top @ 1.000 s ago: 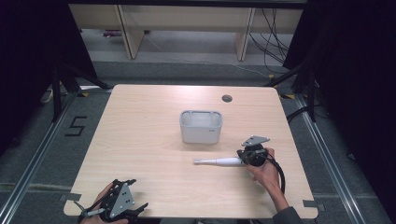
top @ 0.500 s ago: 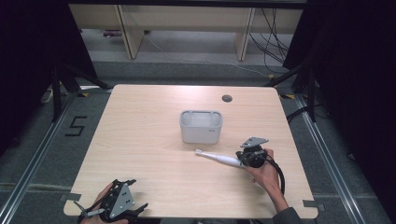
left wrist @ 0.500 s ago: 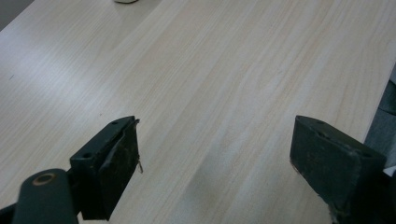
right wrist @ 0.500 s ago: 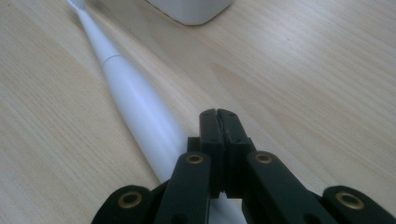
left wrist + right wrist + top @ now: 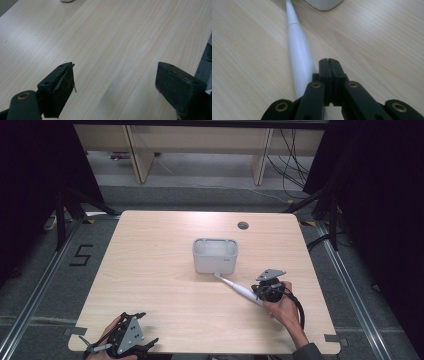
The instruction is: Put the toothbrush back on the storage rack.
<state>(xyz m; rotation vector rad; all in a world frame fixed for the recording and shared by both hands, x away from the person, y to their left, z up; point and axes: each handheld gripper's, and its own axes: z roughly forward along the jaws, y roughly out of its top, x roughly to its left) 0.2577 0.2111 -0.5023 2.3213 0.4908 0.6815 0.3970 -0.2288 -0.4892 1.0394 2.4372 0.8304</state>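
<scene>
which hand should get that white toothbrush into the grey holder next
Right. The right claw is beside the white toothbrush, whose head nearly reaches the grey holder. The left claw sits open at the table's near edge.

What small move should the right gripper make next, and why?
Probably open the right gripper and straddle the toothbrush: its jaws look shut on each other, the toothbrush lies beside them on the table, head by the box, so nothing seems gripped.
</scene>
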